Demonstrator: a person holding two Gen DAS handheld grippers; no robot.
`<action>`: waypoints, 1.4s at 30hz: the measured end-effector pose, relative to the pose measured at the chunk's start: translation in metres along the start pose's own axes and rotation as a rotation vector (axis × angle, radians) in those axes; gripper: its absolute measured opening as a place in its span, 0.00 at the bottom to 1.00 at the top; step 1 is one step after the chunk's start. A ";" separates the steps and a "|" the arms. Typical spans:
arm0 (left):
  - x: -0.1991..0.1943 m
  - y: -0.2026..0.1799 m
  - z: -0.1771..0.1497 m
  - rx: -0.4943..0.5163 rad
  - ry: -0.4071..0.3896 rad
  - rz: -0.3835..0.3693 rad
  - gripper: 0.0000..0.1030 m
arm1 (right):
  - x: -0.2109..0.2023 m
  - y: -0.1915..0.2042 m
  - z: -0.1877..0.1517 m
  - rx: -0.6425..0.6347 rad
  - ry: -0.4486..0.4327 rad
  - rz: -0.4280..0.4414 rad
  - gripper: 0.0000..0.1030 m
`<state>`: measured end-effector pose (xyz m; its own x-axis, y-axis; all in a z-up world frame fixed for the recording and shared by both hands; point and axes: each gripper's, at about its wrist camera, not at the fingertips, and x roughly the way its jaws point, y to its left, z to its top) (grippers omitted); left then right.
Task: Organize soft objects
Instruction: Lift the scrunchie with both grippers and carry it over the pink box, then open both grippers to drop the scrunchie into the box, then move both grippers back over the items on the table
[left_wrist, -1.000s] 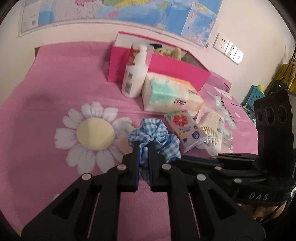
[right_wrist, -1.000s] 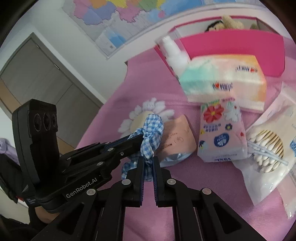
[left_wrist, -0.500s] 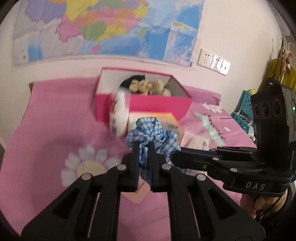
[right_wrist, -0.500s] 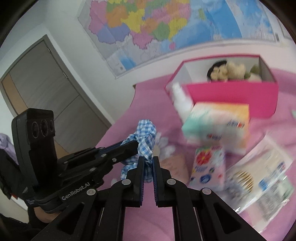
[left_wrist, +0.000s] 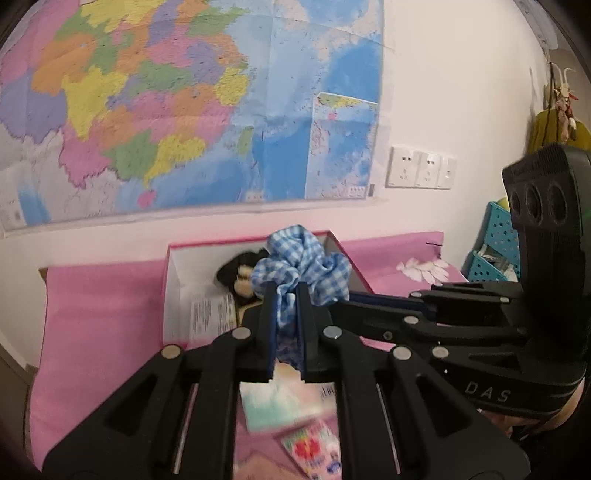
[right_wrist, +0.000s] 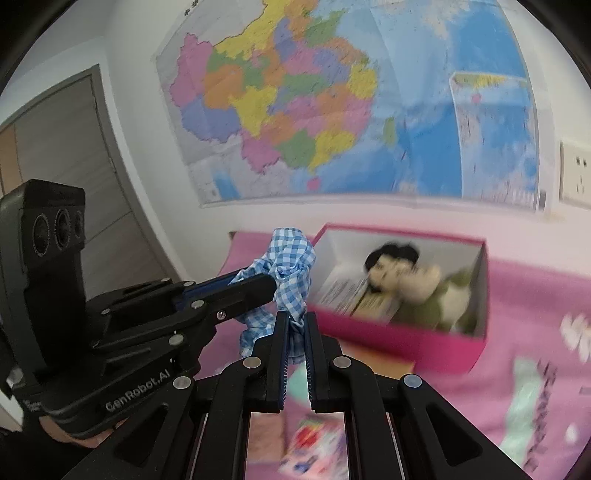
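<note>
Right now you hold the blue checked scrunchie (left_wrist: 303, 266) up in the air with both tools at once. Your left gripper (left_wrist: 286, 306) has its jaws pressed close, pinching one bunch of the cloth, and your right gripper (right_wrist: 293, 325) does the same, with its jaws squeezed on another bunch. The scrunchie hangs above the pink cloth (left_wrist: 99, 306) on the table, on the near side of the pink box (right_wrist: 402, 343), not inside it yet. The box sits far back by the wall and has plush toys (right_wrist: 406, 277) in it. The scrunchie looks very light, soft and floppy, so it will sag and bend any way you pull. It will not break, and it should not slip, since the puffy cloth fills the jaws well. Take hold of a thick fold, not a thin edge, or it may slide out. Two grips on so small a thing can stretch it, so it may help to let one side go. Below you, blurry, lie a flowery tissue pack (left_wrist: 314, 450) and a bigger tissue pack (right_wrist: 532, 406).
</note>
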<state>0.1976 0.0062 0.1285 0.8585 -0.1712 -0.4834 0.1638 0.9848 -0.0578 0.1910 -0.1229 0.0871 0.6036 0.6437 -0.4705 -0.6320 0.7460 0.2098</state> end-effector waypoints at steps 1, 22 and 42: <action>0.006 0.001 0.004 0.007 0.002 0.007 0.09 | 0.007 -0.007 0.011 0.003 0.002 -0.001 0.07; 0.100 0.068 -0.004 -0.052 0.180 0.225 0.80 | 0.138 -0.087 0.042 0.108 0.237 -0.084 0.57; 0.004 0.036 -0.033 0.031 0.098 0.410 1.00 | 0.007 -0.034 -0.021 -0.030 -0.016 -0.303 0.83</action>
<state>0.1906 0.0417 0.0960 0.8056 0.2393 -0.5420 -0.1655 0.9693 0.1820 0.2065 -0.1479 0.0585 0.7745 0.3953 -0.4938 -0.4355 0.8994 0.0368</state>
